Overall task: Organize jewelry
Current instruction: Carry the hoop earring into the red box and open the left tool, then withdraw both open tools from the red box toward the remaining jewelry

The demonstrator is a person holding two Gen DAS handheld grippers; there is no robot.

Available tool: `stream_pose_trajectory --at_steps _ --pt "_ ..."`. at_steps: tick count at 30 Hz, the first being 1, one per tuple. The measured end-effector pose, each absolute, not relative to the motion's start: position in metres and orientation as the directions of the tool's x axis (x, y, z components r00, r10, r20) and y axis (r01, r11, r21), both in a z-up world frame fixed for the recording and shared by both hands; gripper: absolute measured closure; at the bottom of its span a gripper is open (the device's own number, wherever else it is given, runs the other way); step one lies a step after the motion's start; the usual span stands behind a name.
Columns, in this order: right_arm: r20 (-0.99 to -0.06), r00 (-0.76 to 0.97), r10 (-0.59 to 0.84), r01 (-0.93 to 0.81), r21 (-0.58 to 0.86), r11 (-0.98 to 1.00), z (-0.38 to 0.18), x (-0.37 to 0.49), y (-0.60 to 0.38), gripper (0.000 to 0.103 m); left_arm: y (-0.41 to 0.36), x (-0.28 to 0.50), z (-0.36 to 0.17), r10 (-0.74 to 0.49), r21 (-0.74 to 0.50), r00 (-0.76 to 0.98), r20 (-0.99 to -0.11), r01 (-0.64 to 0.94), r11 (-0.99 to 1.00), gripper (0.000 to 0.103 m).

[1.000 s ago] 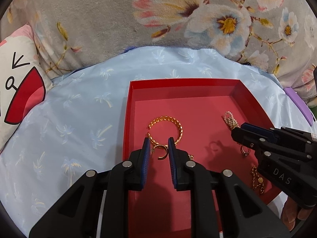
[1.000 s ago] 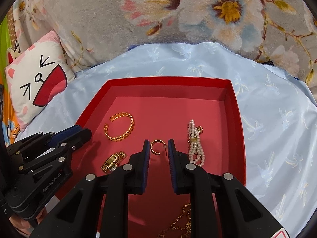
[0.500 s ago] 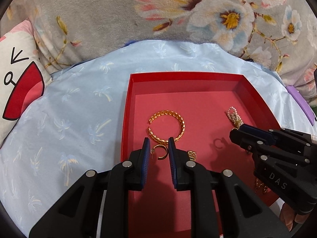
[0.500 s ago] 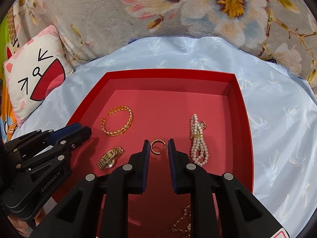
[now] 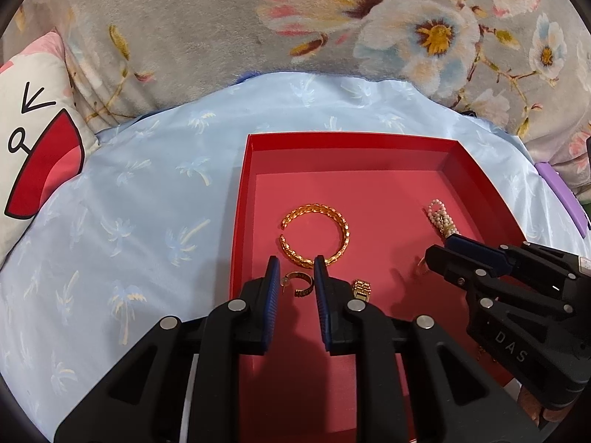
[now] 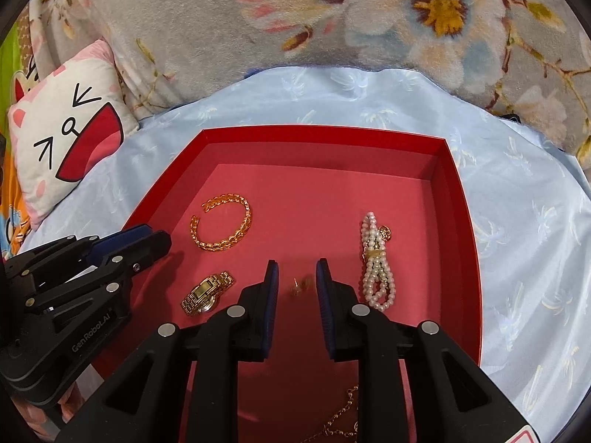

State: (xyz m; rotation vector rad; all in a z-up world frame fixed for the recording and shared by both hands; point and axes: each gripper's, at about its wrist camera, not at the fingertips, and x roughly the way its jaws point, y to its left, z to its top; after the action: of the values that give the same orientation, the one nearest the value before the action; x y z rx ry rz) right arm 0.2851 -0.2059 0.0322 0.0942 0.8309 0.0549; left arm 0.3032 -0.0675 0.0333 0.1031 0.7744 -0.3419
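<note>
A pale blue palm-print sheet (image 6: pixel 517 258) covers the bed; a grey floral blanket (image 6: pixel 332 29) lies far, a cartoon pillow (image 6: pixel 62 140) left.

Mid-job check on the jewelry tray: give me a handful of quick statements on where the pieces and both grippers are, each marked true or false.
1. The gold cuff bracelet lies inside the red tray. True.
2. The pearl bracelet lies on the blue sheet. False: it lies in the tray.
3. The left gripper has a small hoop earring between its fingers. True.
4. The gold watch is hooked through the cuff. False: they lie apart.
5. The right gripper grips the watch. False: an earring blurs between its fingers.
</note>
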Motion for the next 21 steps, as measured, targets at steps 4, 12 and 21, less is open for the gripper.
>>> stream_pose_trajectory --at_steps 4,12,21 --pt "-0.727 0.682 0.082 -0.001 0.112 0.994 0.035 0.284 -0.210 0.073 -0.065 0.304 0.035 -0.260 -0.041 0.672 -0.693 0.324 0.945 0.069" --pt "-0.687 0.723 0.074 0.021 0.129 0.991 0.053 0.273 -0.220 0.059 -0.056 0.296 0.056 -0.285 -0.085 0.705 -0.650 0.305 0.949 0.048" --pt "-0.639 0.765 0.087 0.007 0.142 0.990 0.088 0.237 -0.227 0.058 -0.037 0.275 0.093 -0.316 -0.119 0.737 -0.598 0.308 0.944 0.047"
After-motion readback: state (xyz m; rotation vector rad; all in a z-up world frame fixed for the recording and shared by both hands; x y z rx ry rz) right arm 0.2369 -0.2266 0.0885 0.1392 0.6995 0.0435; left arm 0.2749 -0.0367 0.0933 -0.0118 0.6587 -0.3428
